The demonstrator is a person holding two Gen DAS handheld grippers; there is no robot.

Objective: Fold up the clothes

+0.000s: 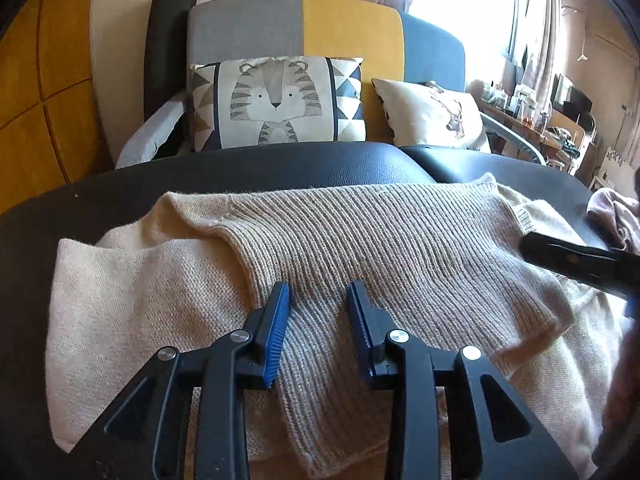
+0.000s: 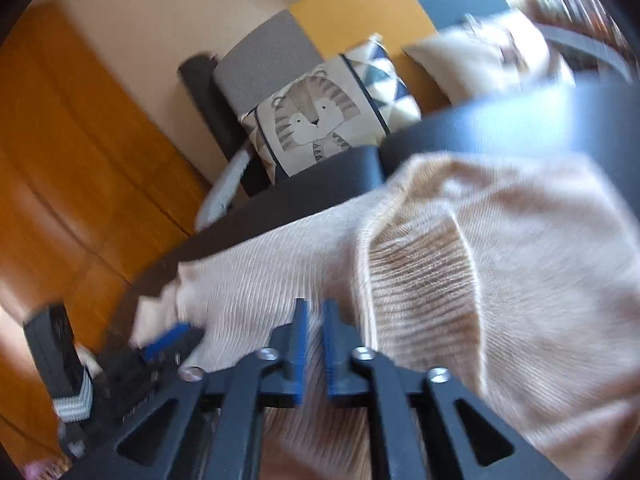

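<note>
Sweater [image 1: 320, 248], beige ribbed knit, lies partly folded across a black padded surface [image 1: 280, 168], one layer turned over the lighter panel at left. Left gripper [image 1: 318, 300] sits above the ribbed fold with its blue-padded jaws apart and nothing clamped between them. Right gripper [image 2: 315, 316] enters the left wrist view from the right edge; in its own blurred view its jaws stand slightly parted over the knit, gripping nothing. Tiger cushion [image 1: 276, 102] rests on the sofa [image 1: 348, 28] behind.
</note>
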